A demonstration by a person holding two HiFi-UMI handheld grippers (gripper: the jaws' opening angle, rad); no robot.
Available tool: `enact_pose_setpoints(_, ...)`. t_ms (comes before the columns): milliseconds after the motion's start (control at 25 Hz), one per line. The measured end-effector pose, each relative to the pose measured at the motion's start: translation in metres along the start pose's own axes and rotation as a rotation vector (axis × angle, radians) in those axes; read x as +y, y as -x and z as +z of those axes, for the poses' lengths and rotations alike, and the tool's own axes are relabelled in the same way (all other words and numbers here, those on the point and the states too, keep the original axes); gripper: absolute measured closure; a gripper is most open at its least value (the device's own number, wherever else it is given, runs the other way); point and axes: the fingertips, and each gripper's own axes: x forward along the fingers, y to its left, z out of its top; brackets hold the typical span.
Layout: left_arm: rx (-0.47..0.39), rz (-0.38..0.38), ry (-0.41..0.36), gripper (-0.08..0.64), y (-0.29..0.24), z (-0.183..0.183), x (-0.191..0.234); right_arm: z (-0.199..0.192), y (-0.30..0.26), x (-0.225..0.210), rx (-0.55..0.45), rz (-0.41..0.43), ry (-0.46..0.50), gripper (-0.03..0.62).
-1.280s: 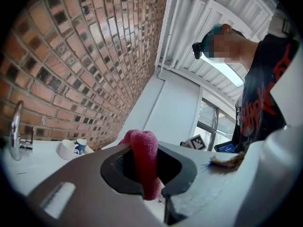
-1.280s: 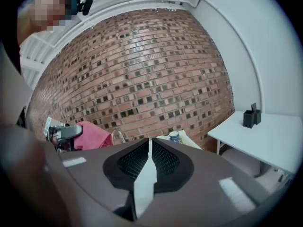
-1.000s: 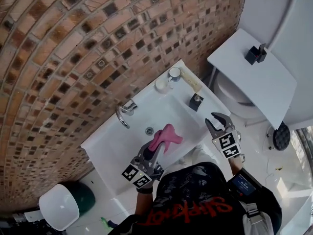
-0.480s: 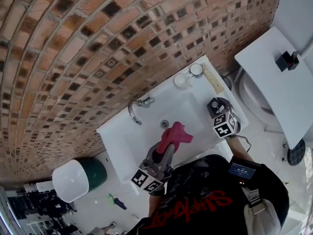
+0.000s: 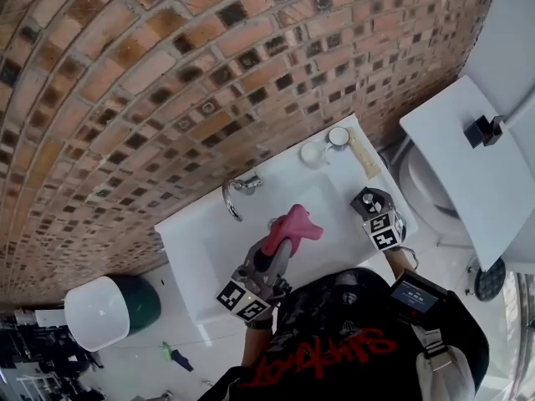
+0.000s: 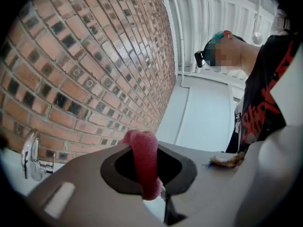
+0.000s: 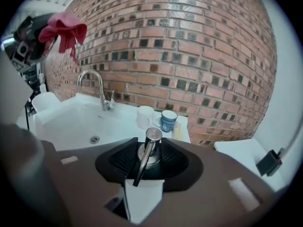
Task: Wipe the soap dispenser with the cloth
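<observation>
The soap dispenser (image 7: 152,136) is upright at the front right corner of the white sink (image 5: 201,249), between the jaws of the right gripper (image 7: 150,148). These jaws have just been closing and now press on its dark body from both sides. To the left, the left gripper (image 5: 272,253) is over the basin with its jaws clamped on the pink cloth (image 5: 292,221) — well apart from the dispenser. Farther back are the faucet (image 5: 234,195), a white cup (image 7: 145,116) and a blue mug (image 7: 167,120) — then the brick wall (image 7: 189,41).
</observation>
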Motion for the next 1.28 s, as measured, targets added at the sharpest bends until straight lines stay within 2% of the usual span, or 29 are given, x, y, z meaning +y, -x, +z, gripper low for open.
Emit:
enact_pose_setpoints(400,0.053,-0.100,0.032,0.515,-0.001,-0.015,0.003,0.113,0.124,-0.016,-0.301,0.057,-0.086,0.442)
enact_pose_setpoints(640,0.062,-0.197,0.029,0.515,-0.015,-0.019,-0.006,0.170,0.200,-0.002,-0.453,0.082,-0.060,0.440)
enact_pose_setpoints(920,0.049,-0.294,0.046,0.515,-0.031,-0.016,-0.022,0.182,0.247,0.019,-0.478,0.084,-0.002,0.437)
enact_pose_setpoints(1080,0.034,-0.342,0.044,0.515,-0.034,-0.009,-0.035,0.177,0.261,0.030,-0.458,0.108,-0.026,0.439)
enact_pose_setpoints(1280,0.003,-0.401,0.039,0.515,-0.035,0.004,-0.043,0.178,0.281,0.035,-0.495,0.136,-0.055,0.440)
